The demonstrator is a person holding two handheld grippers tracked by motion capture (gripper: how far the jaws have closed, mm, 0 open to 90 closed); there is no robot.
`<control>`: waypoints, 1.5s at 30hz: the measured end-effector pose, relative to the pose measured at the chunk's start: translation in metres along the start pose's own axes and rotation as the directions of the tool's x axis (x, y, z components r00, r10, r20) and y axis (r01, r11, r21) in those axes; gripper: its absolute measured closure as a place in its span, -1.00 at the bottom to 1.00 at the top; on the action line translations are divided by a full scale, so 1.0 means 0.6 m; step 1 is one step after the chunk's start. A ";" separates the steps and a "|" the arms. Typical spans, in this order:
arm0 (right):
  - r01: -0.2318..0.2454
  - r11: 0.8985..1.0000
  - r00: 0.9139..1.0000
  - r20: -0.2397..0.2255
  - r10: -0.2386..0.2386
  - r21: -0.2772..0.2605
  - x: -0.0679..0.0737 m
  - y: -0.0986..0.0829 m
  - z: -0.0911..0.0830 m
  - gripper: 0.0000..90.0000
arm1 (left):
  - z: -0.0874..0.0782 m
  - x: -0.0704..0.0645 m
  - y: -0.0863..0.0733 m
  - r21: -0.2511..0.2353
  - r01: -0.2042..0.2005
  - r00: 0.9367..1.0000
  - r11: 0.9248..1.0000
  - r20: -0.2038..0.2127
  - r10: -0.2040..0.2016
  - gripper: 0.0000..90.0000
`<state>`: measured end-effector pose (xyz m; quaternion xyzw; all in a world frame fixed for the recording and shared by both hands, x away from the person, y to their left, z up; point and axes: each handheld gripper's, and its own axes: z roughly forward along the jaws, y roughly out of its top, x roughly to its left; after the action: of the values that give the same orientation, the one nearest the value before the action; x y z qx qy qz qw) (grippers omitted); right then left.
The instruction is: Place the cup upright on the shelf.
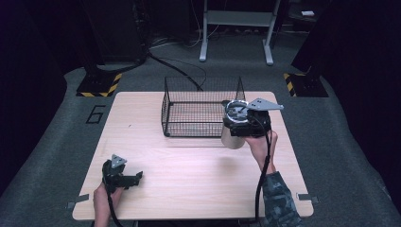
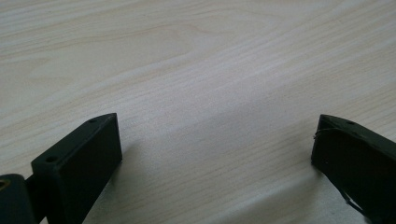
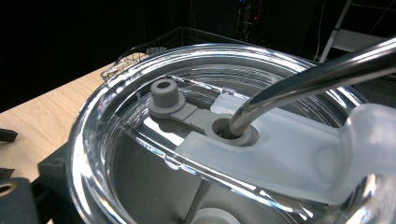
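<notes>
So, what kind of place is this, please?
Probably a lab or recording studio: a wooden table stands on grey carpet between dark curtains, with hazard-striped stand bases and loose cables on the floor behind it.

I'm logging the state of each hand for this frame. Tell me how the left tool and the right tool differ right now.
The left tool is open with only bare table between its jaws; the right tool carries a steel tumbler with a clear lid and metal straw.
The left tool sits low near the table's front edge; the right tool is beside the wire basket.
Both are black, hand-held and cabled.
</notes>
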<state>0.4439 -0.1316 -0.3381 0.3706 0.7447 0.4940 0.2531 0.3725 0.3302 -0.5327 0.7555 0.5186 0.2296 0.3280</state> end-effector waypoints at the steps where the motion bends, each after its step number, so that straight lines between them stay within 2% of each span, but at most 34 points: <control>1: 0.002 1.000 1.000 0.000 -0.002 0.000 0.001 0.003 0.001 -0.93 | 0.000 0.000 0.000 0.000 0.000 1.000 1.000 0.000 0.000 -0.97; 26: 0.033 0.999 0.999 -0.039 -0.033 -0.002 0.004 0.065 0.029 -0.93 | 0.000 0.000 0.000 0.000 0.000 1.000 1.000 0.000 0.000 -0.97; 42: 0.035 0.999 0.999 -0.032 -0.034 0.016 -0.001 0.097 0.051 -0.93 | 0.000 0.000 0.000 0.000 0.000 1.000 1.000 0.000 0.000 -0.97; 45: 0.034 0.999 0.999 -0.035 -0.034 0.019 -0.002 0.106 0.062 -0.93 | 0.000 0.000 0.000 0.000 0.000 1.000 1.000 0.000 0.000 -0.97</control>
<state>0.4914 -0.0972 -0.2932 0.3518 0.7599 0.4886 0.2449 0.3725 0.3301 -0.5327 0.7553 0.5187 0.2295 0.3282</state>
